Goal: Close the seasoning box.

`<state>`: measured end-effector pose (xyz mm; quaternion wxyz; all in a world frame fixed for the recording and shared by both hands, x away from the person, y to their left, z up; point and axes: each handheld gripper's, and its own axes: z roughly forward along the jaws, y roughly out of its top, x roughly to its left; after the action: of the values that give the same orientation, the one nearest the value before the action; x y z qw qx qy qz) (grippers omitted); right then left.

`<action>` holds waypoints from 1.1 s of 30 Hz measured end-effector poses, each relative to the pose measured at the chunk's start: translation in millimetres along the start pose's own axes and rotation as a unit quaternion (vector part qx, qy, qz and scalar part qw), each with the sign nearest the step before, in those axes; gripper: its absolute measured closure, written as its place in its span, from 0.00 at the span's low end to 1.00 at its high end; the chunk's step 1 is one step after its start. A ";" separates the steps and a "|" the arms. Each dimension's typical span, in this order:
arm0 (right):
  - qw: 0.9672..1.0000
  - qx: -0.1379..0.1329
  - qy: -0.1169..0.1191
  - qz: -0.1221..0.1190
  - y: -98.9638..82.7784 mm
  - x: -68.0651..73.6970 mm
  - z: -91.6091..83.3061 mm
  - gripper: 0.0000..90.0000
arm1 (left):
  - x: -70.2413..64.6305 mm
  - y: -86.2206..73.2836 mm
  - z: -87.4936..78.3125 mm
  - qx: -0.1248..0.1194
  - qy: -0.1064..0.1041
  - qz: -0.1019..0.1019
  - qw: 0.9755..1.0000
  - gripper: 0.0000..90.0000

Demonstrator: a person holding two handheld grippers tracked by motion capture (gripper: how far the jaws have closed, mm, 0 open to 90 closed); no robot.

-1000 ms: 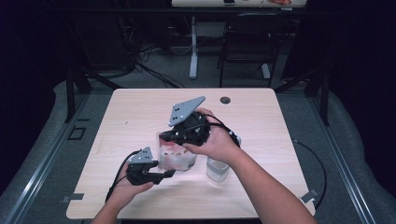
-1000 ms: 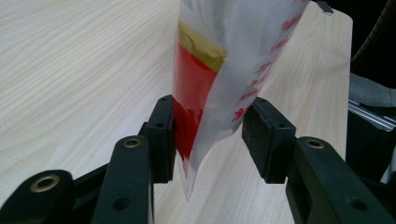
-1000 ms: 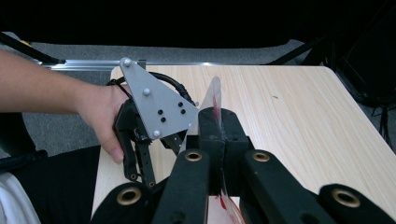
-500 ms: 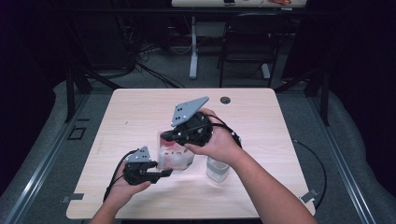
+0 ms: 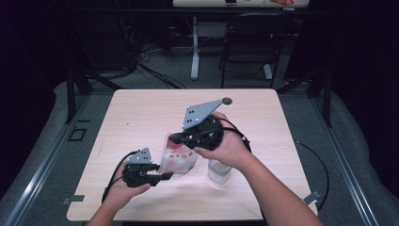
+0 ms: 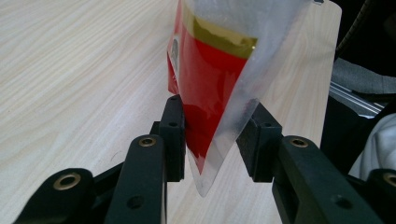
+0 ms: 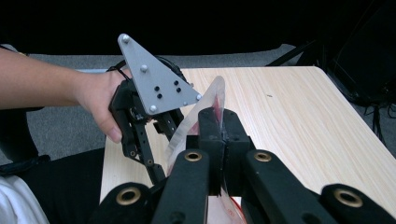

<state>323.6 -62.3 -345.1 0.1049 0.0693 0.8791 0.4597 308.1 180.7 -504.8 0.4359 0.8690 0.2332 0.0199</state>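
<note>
A clear plastic bag (image 5: 179,160) with a red packet inside hangs upright just above the table (image 5: 141,117). My right gripper (image 5: 176,139) is shut on the bag's top edge, and the clear film (image 7: 205,112) is pinched between its jaws (image 7: 219,126). My left gripper (image 5: 164,176) comes in from the lower left at the bag's bottom corner (image 6: 210,84). Its jaws have just been closing, and both pads (image 6: 175,135) now touch the bag's sides. In the right gripper view, the left gripper (image 7: 149,121) and its grey plate sit beyond the bag.
A small clear jar (image 5: 219,172) stands on the table just right of the bag, under the right hand. A small black disc (image 5: 227,100) lies near the far edge. A chair (image 5: 249,42) and desk legs stand beyond the table.
The left gripper's jaws have narrowed onto the bag's lower corner. Both hands and the bag have stayed nearly in place.
</note>
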 end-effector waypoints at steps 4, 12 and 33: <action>1.000 -0.002 -0.002 0.004 -4.5 -0.4 -4.0 1.00 | -1.5 3.9 -2.5 0.019 -0.004 0.000 1.000 0.74; 1.000 -0.015 -0.003 0.020 -19.9 -4.0 -9.9 0.99 | -0.5 7.1 -9.8 0.049 -0.002 0.007 0.999 0.75; 0.998 -0.050 -0.008 0.039 -44.8 -7.0 -14.7 1.00 | 0.3 21.0 -21.2 0.107 0.003 0.014 0.994 0.77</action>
<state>325.6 -100.9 -373.0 0.0971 0.1023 0.8509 0.5060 311.5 185.9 -475.6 0.3394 0.9138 0.2233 0.0030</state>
